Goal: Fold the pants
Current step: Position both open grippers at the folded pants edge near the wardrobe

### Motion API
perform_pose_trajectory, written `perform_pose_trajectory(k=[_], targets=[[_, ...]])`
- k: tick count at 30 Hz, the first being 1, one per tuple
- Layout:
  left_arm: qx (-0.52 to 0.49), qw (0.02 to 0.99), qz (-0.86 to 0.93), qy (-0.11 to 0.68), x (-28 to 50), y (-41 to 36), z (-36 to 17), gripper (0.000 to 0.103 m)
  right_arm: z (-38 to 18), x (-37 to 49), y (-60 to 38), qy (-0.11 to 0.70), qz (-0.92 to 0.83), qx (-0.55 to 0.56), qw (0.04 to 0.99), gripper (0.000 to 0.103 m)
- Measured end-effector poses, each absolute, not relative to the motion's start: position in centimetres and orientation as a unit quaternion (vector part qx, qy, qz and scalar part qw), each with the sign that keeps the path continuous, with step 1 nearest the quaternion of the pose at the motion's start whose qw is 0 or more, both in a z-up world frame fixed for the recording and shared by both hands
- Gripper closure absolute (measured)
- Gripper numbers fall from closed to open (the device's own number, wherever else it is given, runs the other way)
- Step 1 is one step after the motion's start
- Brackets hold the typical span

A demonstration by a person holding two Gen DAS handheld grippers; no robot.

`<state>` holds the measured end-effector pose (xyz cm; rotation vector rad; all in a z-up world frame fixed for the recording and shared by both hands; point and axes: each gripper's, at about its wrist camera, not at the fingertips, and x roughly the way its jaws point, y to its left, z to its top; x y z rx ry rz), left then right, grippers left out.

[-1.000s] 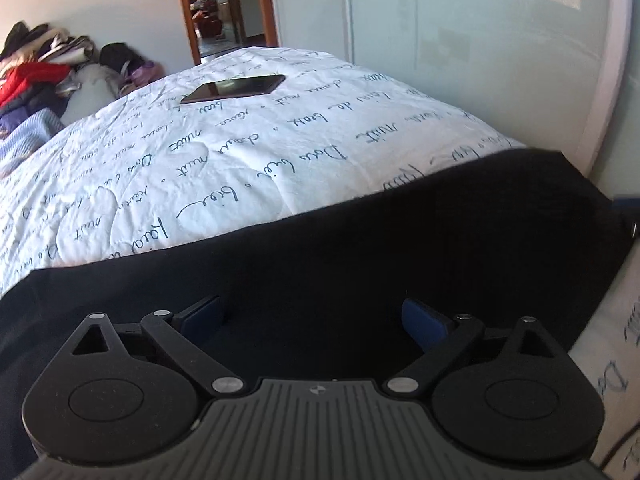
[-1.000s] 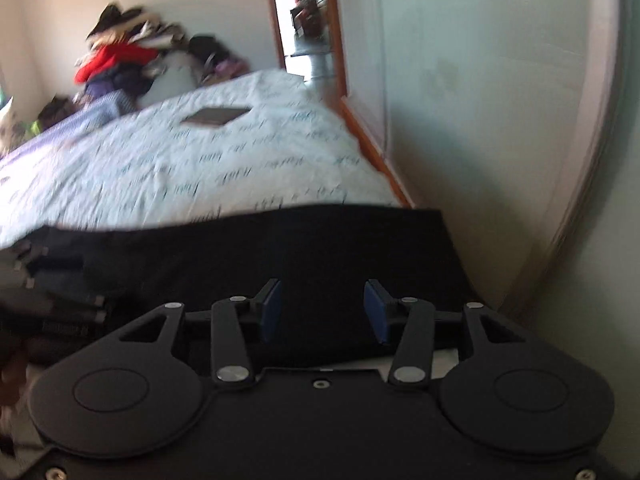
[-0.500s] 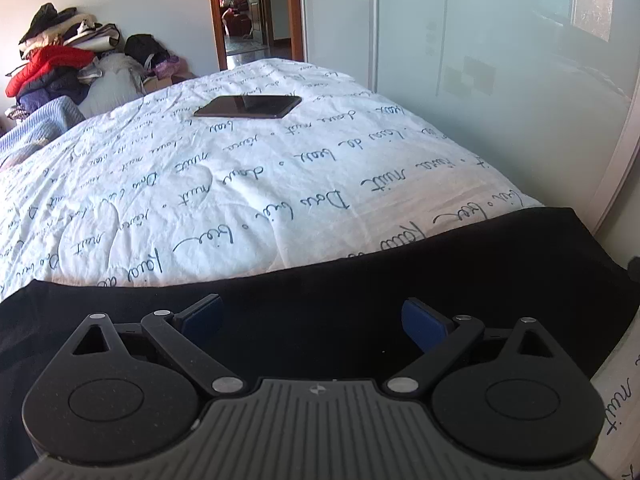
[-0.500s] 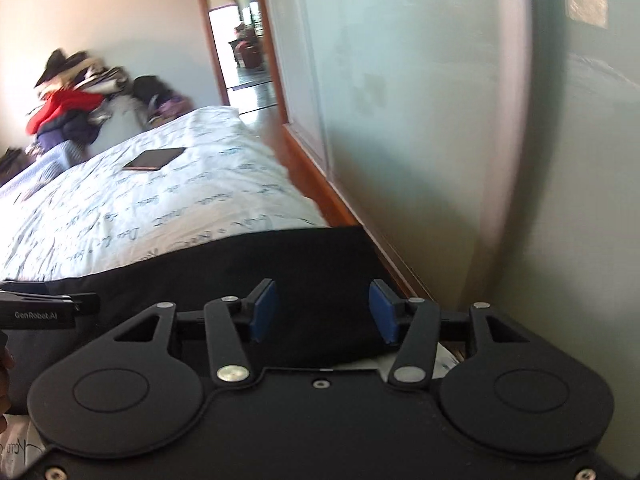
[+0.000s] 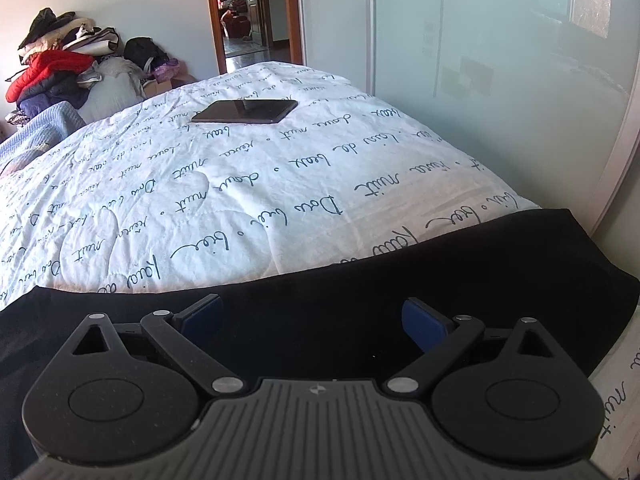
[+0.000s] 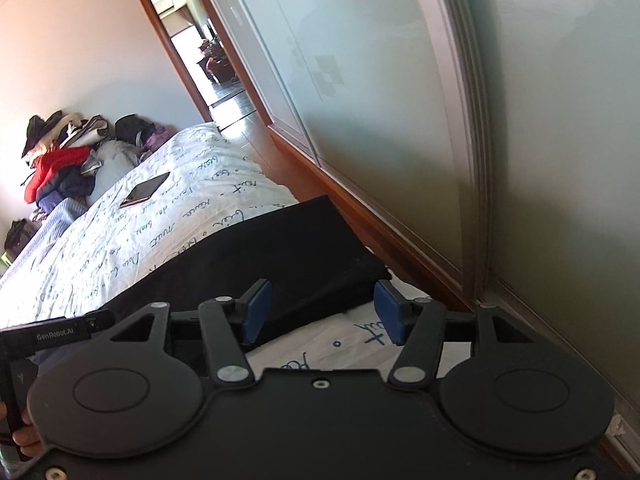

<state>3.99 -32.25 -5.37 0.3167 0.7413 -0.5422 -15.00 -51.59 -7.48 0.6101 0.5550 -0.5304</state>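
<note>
The black pants [image 5: 360,292] lie flat across the near end of the bed, reaching the bed's right edge. My left gripper [image 5: 312,318] hovers over them, open, with only dark cloth below its blue pads. In the right wrist view the pants [image 6: 280,256] end in a folded corner near the bed's edge. My right gripper [image 6: 322,310] hangs over that corner, its jaws opening, no cloth pinched between them. The other gripper's body [image 6: 52,332] and a hand show at the left edge.
A white quilt with script print [image 5: 200,200] covers the bed. A dark phone [image 5: 246,111] lies on it farther back. A heap of clothes [image 5: 56,68] sits by the far wall. Frosted sliding doors [image 6: 400,80] and wooden floor run along the right.
The right gripper has rolled and swung right toward the bed's edge, jaws widening. The left gripper has risen slightly, so more quilt shows beyond the pants.
</note>
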Motion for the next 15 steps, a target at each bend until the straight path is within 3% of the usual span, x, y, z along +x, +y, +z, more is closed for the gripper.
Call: perform_pose_trajectory(k=[8, 12, 15], targets=[[0.14, 0.883, -0.276, 0.353, 3.4, -31.8, -4.9, 0.005, -8.1, -15.7, -52.5, 0.255, -0.259, 0.342, 0.866, 0.035], [0.141, 0.88, -0.29, 0.35, 3.1, -31.6, -4.5, 0.005, -8.3, -15.6, -52.7, 0.257, -0.256, 0.352, 0.863, 0.022], [0.149, 0.874, -0.3, 0.353, 2.8, -31.5, -4.4, 0.005, -9.1, -15.6, -54.0, 0.245, -0.248, 0.393, 0.851, 0.021]])
